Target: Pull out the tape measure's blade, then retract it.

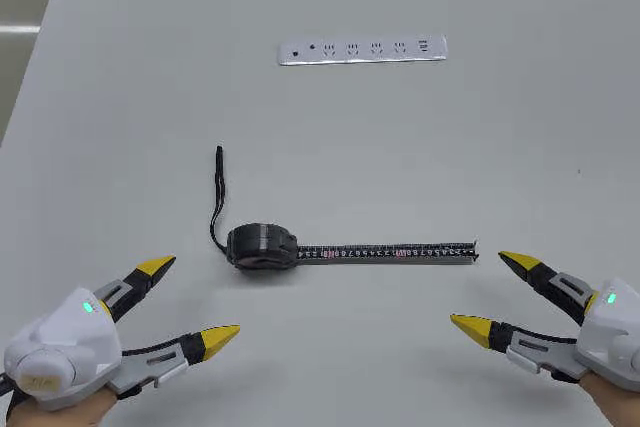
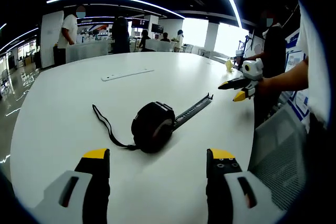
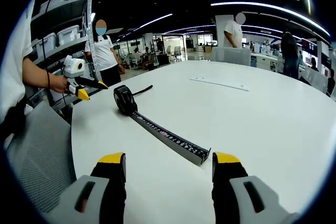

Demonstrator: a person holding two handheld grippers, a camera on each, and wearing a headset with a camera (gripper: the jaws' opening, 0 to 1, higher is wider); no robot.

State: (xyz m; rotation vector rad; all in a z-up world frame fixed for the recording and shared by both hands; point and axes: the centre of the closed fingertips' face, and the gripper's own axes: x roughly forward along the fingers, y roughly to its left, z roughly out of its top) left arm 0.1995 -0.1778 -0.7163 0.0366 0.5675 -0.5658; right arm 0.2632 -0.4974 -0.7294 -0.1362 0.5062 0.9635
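A black tape measure [image 1: 261, 246] lies on the white table, its blade [image 1: 388, 251] drawn out to the right and its wrist strap [image 1: 217, 192] trailing away from me. The case [image 2: 153, 126] sits just ahead of my left gripper [image 2: 157, 162], which stands open and holds nothing. My left gripper [image 1: 190, 299] is at the bottom left in the head view. The blade's hooked end [image 3: 202, 156] lies right before my right gripper [image 3: 169, 163], also open and apart from it. My right gripper [image 1: 490, 292] is at the bottom right.
A white power strip [image 1: 362, 50] lies flat farther back on the table [image 1: 420, 147]. Several people stand around other tables in the background. Shelving with boxes [image 3: 58, 35] stands off to one side. A grey chair [image 3: 37, 150] is close to the table's near edge.
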